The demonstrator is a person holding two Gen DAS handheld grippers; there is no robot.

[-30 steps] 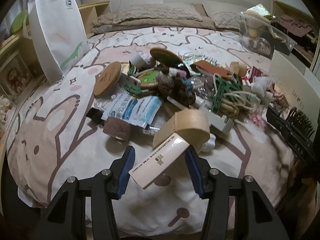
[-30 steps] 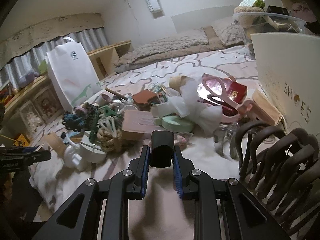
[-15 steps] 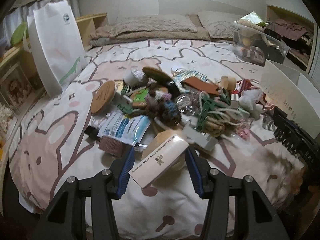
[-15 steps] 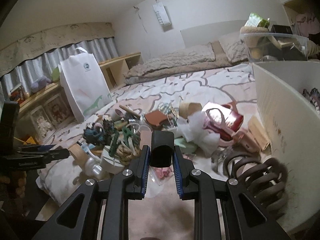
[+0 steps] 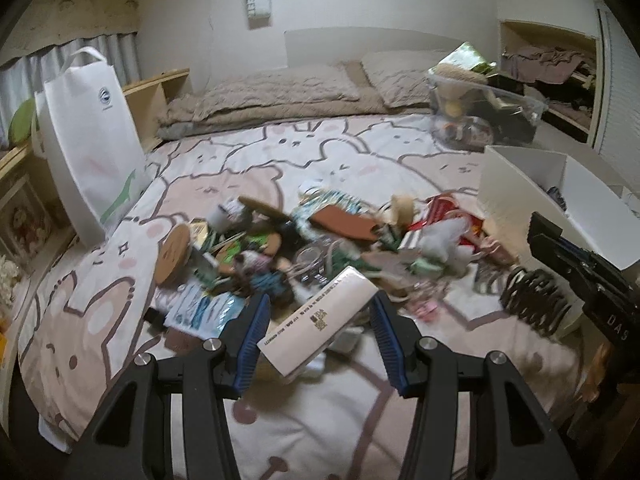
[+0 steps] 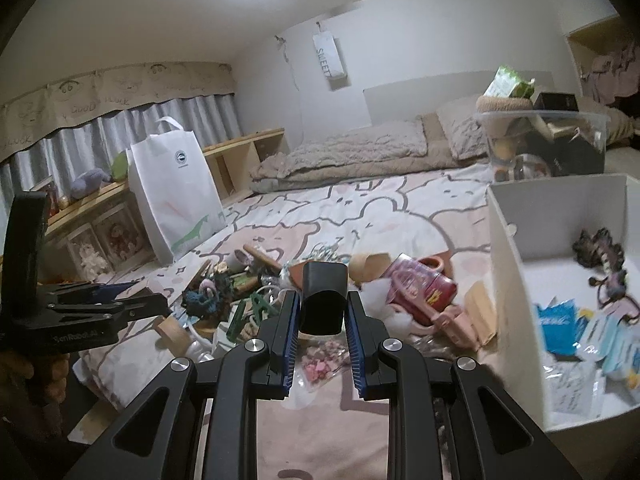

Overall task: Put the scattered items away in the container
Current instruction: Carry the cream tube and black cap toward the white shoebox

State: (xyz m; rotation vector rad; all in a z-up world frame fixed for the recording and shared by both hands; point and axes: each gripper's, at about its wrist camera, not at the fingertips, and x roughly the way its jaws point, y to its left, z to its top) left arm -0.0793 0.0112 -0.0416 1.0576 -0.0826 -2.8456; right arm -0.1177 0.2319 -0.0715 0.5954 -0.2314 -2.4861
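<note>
Left wrist view: the left hand-held gripper [image 5: 316,338] still clamped a flat white printed cardboard box [image 5: 318,326], now lifted left of the white rectangular container [image 6: 516,280]; the right hand-held gripper [image 6: 322,316] pinched a glossy black plastic tube [image 6: 322,298] beside it.

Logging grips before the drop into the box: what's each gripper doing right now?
Left gripper: closed on a white carton.
Right gripper: closed on a small black cap-like piece.

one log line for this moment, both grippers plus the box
left gripper: shut on white tube | right gripper: shut on black clip | white box: partly filled
</note>
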